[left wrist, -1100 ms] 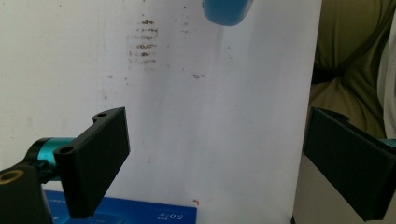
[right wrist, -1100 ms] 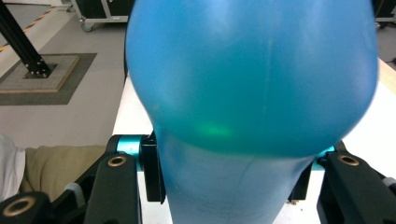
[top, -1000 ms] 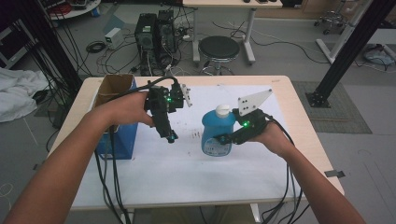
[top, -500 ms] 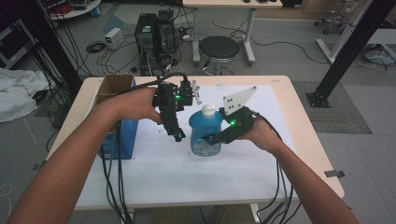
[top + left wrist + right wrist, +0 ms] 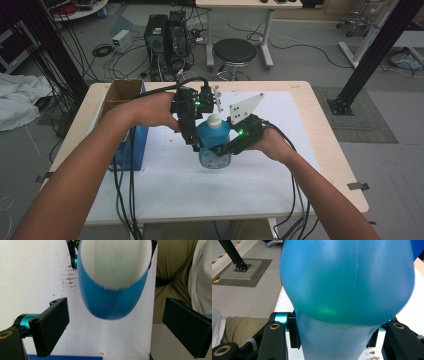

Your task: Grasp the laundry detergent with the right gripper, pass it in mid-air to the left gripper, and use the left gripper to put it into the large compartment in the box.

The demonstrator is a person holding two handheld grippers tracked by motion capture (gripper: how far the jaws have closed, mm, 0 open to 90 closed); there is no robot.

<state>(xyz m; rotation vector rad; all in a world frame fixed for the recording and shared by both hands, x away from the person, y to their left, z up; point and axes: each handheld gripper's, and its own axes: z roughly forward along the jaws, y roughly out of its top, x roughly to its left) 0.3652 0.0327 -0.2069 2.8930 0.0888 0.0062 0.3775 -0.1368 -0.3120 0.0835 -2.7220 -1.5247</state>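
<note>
A blue bottle [image 5: 215, 147] with a white cap [image 5: 215, 120] is upright on the white paper at the table's middle. My right gripper [image 5: 225, 149] comes in from the right and is shut on the bottle's lower body; in the right gripper view the bottle [image 5: 347, 280] sits between the jaws of the right gripper [image 5: 334, 337]. My left gripper [image 5: 194, 142] points down at the bottle's left side. In the left gripper view its jaws stand wide apart, open, with the left gripper [image 5: 118, 326] looking down on the cap [image 5: 116, 262] and blue shoulder [image 5: 112, 302], touching neither.
A blue box [image 5: 127, 147] with an open cardboard box [image 5: 122, 92] behind it stands at the table's left edge. White paper [image 5: 165, 190] covers the wooden table [image 5: 330, 150]. A stool [image 5: 234, 50] and computer towers [image 5: 167, 30] sit on the floor beyond.
The right gripper has slid the bottle a little to the left. The left gripper has moved right, closing in on the bottle from beside the blue box.
</note>
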